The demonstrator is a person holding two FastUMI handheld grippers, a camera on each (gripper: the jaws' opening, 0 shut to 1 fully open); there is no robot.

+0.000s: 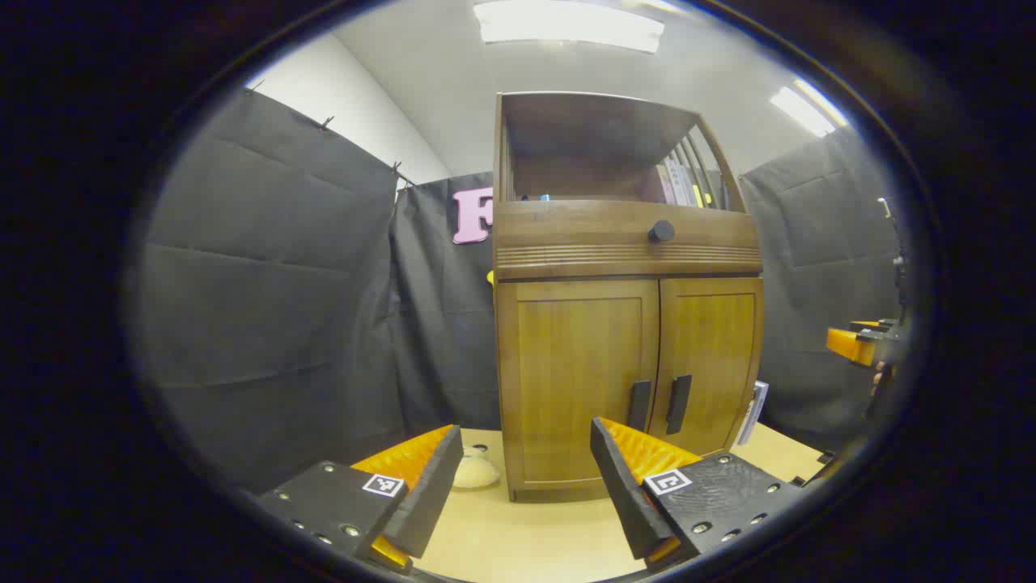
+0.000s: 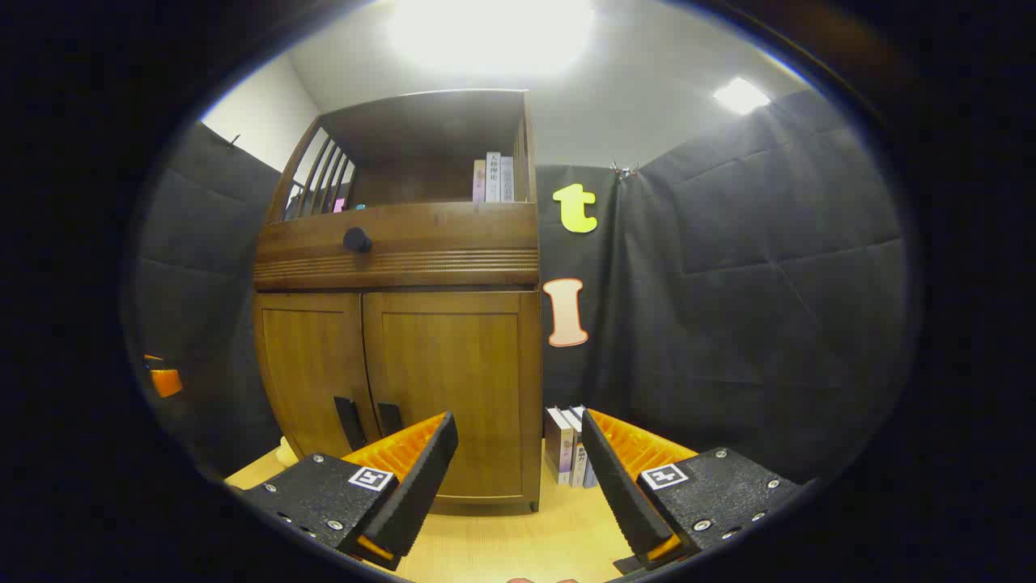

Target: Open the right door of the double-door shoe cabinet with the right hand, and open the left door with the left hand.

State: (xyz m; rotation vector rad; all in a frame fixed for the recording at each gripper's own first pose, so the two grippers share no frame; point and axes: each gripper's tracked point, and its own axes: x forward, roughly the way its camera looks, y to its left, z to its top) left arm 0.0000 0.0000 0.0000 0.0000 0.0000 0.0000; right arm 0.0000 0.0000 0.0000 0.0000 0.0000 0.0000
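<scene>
I have the brown wooden double-door shoe cabinet (image 1: 627, 300) standing upright on the pale wooden table (image 1: 518, 538), ahead of both my grippers. Both of its doors are closed. In the left gripper view, my left gripper (image 1: 518, 478) sits low and near, its fingers spread apart with nothing between them, short of the cabinet and touching nothing. The left door (image 1: 576, 380) faces me, and its dark vertical handle (image 1: 639, 405) stands just beside the matching handle (image 1: 678, 403) on the right door (image 1: 711, 364). A round dark knob (image 1: 661, 231) sits on the drawer front above the doors. Far right, I see my other gripper at the edge.

In the right gripper view, my right gripper (image 2: 518, 465) also hangs spread wide and empty, short of the cabinet's right door (image 2: 453, 389). A few upright books (image 2: 566, 453) stand on the table just right of the cabinet, against the black cloth wall (image 2: 753, 308).
</scene>
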